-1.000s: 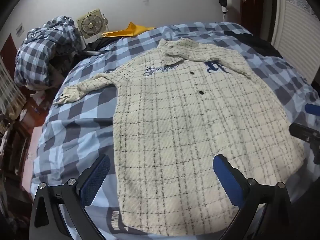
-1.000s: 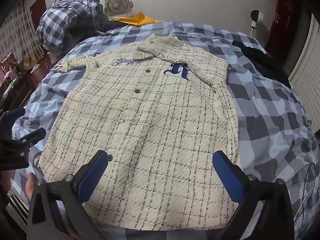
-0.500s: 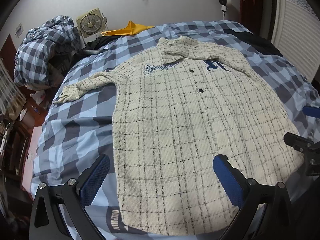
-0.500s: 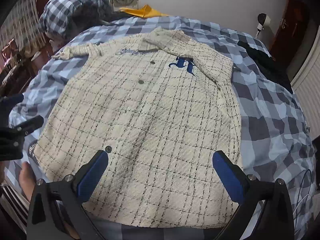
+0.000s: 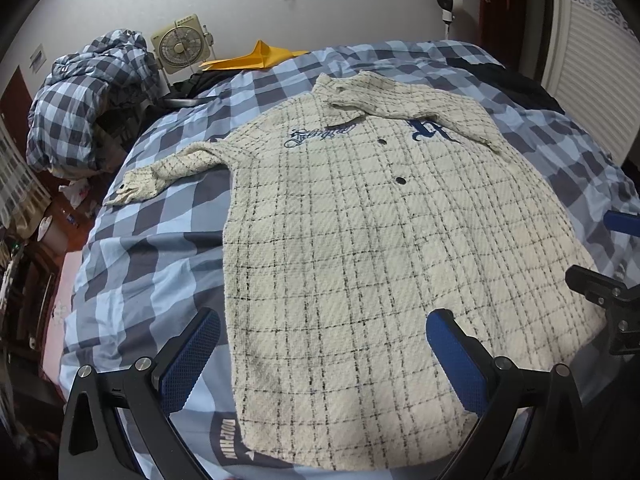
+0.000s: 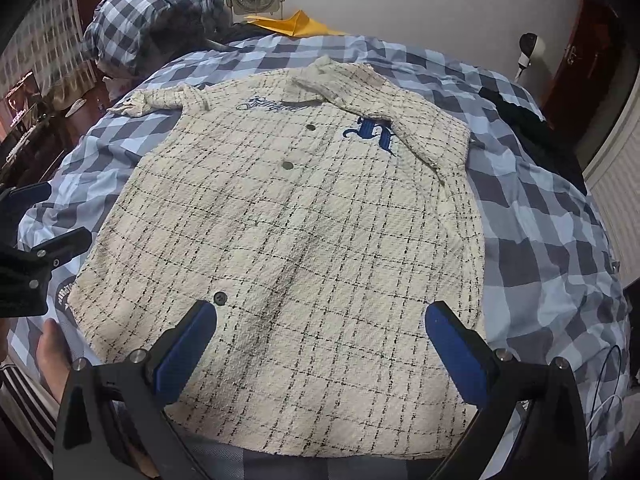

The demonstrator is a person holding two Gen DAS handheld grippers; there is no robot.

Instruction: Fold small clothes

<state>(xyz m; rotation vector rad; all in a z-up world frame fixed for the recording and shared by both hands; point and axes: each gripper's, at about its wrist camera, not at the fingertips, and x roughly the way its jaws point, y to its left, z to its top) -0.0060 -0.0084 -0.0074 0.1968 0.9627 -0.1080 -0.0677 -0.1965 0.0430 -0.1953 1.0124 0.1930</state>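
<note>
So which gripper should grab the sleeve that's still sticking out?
Probably the left gripper. The stretched-out sleeve lies on its side of the shirt; the right gripper hovers opposite it.

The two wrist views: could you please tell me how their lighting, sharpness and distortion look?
Left wrist view: dim, even room light, the cream plaid button-up shirt sharp, the blue checked bedspread bulging with fisheye curvature, corners black. Right wrist view: the same bulge, with a soft dark shadow streak down the shirt's middle.

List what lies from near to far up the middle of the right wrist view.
Cream plaid woven shirt's hem → dark round button → blue embroidered letter → shirt collar → blue checked bed cover → folded yellow paper → white wall.
</note>
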